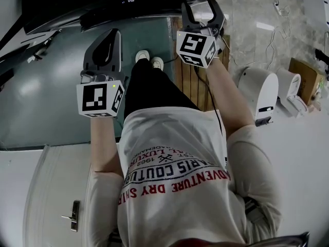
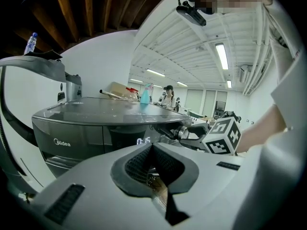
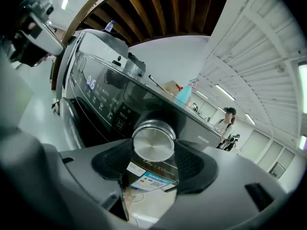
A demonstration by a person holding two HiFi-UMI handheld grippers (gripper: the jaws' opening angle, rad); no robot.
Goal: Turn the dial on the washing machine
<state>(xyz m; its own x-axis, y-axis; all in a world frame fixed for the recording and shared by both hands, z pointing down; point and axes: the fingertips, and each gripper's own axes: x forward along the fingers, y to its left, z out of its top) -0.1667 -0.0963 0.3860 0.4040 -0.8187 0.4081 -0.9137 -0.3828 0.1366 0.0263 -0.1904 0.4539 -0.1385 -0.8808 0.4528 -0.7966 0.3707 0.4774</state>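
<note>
Right gripper [image 3: 154, 151] is clamped on the dial [image 3: 153, 140] at the washing machine [image 3: 105, 95] panel's right end. Left gripper [image 2: 152, 150] is closed on nothing, further off.

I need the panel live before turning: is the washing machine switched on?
On: the washing machine shows lit digits on its display, left of the dial gripped by the right hand-held gripper.

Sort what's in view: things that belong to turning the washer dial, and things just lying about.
For the job:
dial, gripped by the right tool
washing machine

Lying about:
blue spray bottle
water bottle
left tool, shut and empty
</note>
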